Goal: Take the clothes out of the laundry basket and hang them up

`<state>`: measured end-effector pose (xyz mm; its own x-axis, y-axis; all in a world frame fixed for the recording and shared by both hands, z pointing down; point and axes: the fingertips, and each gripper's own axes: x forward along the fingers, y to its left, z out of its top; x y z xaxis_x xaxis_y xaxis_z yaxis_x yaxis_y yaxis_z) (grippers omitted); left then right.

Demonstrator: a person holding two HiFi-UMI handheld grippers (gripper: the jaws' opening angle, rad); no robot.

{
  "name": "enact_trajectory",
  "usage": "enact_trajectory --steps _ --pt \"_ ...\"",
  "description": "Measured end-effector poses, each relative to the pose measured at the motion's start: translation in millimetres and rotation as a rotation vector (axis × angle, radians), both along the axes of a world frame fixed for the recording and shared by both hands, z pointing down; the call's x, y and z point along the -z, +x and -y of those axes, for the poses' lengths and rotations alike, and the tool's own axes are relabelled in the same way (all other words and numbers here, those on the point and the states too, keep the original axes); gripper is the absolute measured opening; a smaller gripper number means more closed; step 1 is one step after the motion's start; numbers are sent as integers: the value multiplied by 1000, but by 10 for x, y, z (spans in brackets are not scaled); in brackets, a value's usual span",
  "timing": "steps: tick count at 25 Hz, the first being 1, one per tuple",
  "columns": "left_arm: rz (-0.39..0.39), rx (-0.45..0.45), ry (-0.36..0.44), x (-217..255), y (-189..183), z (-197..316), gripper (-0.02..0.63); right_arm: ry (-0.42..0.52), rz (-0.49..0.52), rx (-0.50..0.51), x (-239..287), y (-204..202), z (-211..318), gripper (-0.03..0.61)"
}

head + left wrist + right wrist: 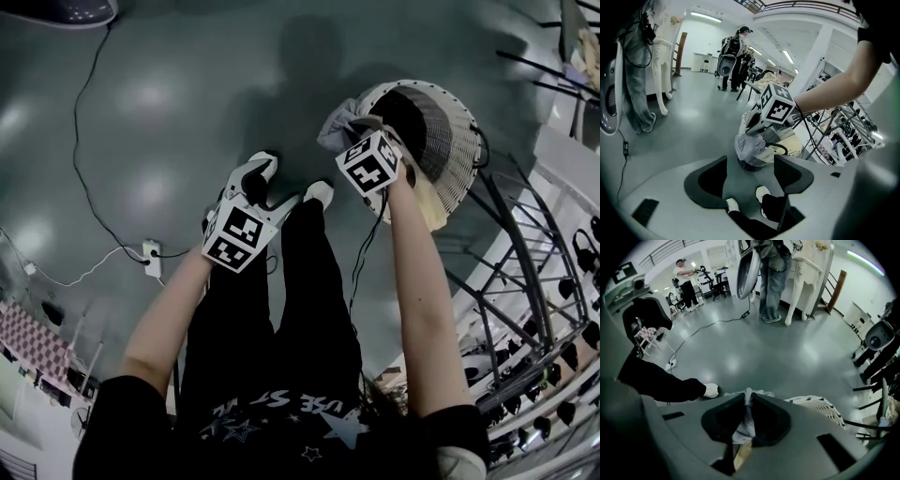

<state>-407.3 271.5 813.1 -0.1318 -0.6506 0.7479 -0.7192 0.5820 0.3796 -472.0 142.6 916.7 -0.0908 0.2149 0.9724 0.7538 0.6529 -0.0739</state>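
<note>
Item: grey garment (746, 425). It is pinched between the nearly closed jaws of my right gripper (747, 395), bunched at the rim of the white laundry basket (459, 150).
Left gripper (750, 158): jaws wide apart, nothing between them, held beside the basket, apart from the garment.

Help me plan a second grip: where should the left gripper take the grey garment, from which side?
Probably the bunched fold of the grey garment hanging outside the basket rim, below the right gripper's pinch, coming from outside: it bulges free there, facing the left gripper.
</note>
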Motion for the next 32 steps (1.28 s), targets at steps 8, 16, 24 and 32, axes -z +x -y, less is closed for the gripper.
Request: enact_trajectory --steps 8,16,24,32 --pt "23 -44 19 181 -42 200 330 -97 118 -79 699 -7 -22 40" --pt "47 -131 17 296 3 377 330 -156 290 -138 1540 43 66 40" --pt "72 -221 12 438 57 603 330 -224 427 -184 2372 58 218 38" --pt "119 -240 -31 339 44 822 330 -308 496 -252 3043 33 302 38"
